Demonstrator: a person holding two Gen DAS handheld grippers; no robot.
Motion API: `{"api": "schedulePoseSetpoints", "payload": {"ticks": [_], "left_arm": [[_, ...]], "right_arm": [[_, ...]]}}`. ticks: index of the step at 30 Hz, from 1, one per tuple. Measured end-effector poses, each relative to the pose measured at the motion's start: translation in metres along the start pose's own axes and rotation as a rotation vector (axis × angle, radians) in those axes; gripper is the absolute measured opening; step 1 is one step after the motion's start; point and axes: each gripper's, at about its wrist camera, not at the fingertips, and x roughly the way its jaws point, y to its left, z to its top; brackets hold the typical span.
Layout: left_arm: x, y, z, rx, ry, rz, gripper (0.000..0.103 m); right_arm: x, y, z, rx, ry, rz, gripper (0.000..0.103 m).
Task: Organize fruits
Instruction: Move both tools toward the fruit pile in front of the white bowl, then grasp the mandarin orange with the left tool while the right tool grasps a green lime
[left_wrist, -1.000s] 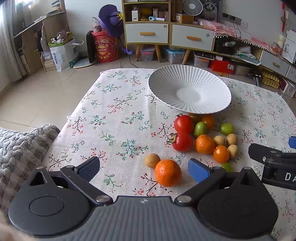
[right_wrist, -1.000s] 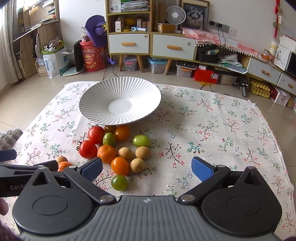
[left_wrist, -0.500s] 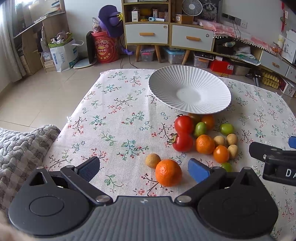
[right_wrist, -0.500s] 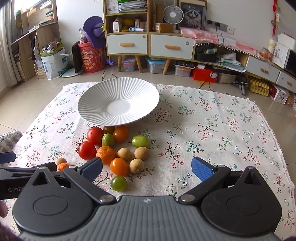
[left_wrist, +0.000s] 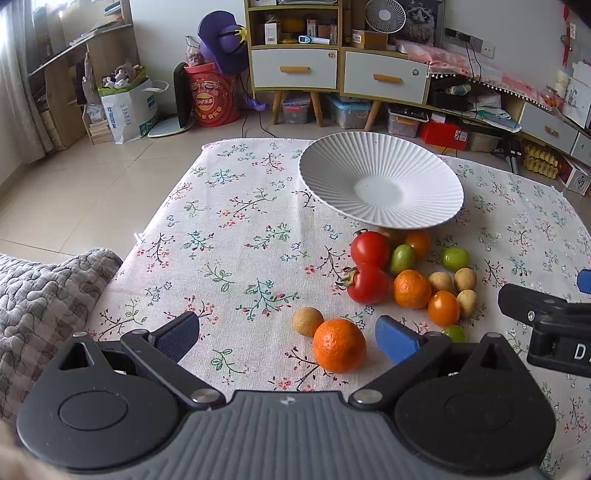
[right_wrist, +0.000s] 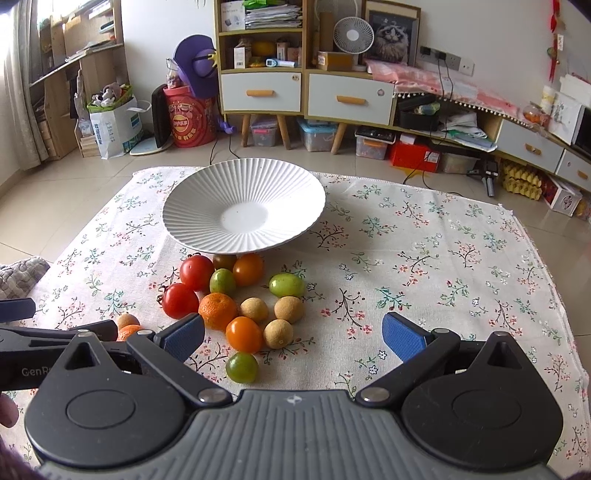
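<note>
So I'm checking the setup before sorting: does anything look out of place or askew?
Yes: the white plate sits tilted, its near rim propped on fruit. An orange and a small brown fruit lie apart from the pile.

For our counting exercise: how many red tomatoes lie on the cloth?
2: far tomato beside the plate, near tomato just before it. The plate's rim could hide others.

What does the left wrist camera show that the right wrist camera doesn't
Only the left wrist view shows the whole orange mandarin lying between the open left gripper fingers. Only the right wrist view shows the open right gripper with the whole green tomato lying between its fingers. Both show the empty white plate and the fruit cluster on the floral cloth.
</note>
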Motion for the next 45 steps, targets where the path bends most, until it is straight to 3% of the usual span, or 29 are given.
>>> {"api": "schedulePoseSetpoints", "payload": {"ticks": [6, 13, 19, 24, 29, 34, 41, 45], "left_arm": [[0.000, 0.003, -0.001, 0.000, -0.015, 0.007, 0.099], [-0.004, 0.011, -0.007, 0.046, -0.105, 0.048, 0.099], [0.006, 0.021, -0.017, 0.077, -0.057, -0.028, 0.099], [0.011, 0.025, -0.028, 0.124, -0.047, -0.044, 0.099], [0.018, 0.031, -0.038, 0.095, -0.025, -0.126, 0.099], [0.025, 0.022, -0.044, 0.094, -0.028, -0.217, 0.094], [0.033, 0.017, -0.052, 0.100, -0.045, -0.274, 0.079], [0.036, 0.018, -0.052, 0.076, -0.058, -0.311, 0.072]], "right_arm": [[0.001, -0.001, -0.002, -0.010, -0.012, 0.019, 0.102], [0.005, -0.010, -0.009, 0.031, -0.012, 0.058, 0.102], [0.007, -0.012, -0.017, -0.003, -0.023, 0.105, 0.102], [0.012, -0.013, -0.025, -0.019, -0.006, 0.177, 0.102], [0.014, -0.011, -0.034, -0.034, 0.005, 0.242, 0.102], [0.020, -0.008, -0.040, -0.069, 0.003, 0.282, 0.091], [0.027, -0.007, -0.043, -0.086, 0.001, 0.319, 0.076], [0.030, -0.002, -0.046, -0.123, 0.015, 0.323, 0.060]]}}
